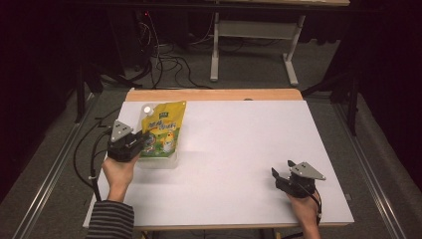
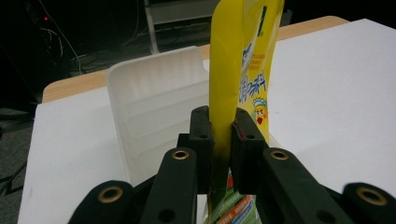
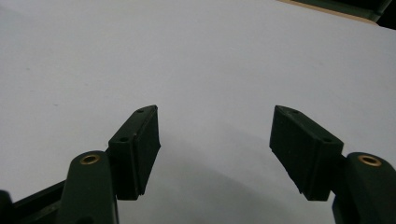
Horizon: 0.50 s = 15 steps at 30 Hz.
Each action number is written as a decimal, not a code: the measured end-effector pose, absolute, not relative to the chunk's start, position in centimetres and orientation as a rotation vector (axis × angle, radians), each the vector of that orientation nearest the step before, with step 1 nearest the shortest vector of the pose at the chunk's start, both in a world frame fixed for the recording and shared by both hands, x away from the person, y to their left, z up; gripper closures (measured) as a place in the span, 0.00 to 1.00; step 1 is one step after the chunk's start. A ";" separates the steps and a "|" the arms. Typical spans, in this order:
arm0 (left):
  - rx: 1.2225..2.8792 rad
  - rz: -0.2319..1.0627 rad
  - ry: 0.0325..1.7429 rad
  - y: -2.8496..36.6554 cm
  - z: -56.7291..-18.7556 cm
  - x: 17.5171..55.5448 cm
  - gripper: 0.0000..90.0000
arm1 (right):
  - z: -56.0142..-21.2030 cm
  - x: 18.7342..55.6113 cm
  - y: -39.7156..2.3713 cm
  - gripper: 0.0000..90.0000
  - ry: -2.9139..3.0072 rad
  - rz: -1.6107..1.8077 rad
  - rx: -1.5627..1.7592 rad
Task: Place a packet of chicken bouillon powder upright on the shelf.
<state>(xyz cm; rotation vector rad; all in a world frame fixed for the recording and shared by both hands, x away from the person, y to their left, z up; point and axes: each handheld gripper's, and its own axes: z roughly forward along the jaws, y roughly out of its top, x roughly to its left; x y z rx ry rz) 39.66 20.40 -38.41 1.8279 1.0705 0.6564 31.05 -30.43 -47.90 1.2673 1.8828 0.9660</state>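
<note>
My left tool (image 2: 219, 140) is clamped on the yellow spouted pouch (image 1: 163, 130), held over the clear plastic tray (image 2: 154, 107) at the bench's (image 1: 239, 164) 10 o'clock. Pouch looks nearly placed; release remains. Right tool (image 3: 215, 149) gapes unladen at 4 o'clock.
</note>
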 end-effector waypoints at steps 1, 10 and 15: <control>1.829 0.658 1.074 20.5 -38.5 39.6 0.90 | -47.9 31.0 -30.4 0.37 1.883 0.965 1.266; 1.820 0.659 1.094 21.3 -39.6 38.6 0.89 | -47.9 31.0 -30.4 0.37 1.887 0.962 1.268; 1.807 0.651 1.104 21.6 -40.3 37.9 0.89 | -47.9 31.0 -30.4 0.37 1.887 0.964 1.267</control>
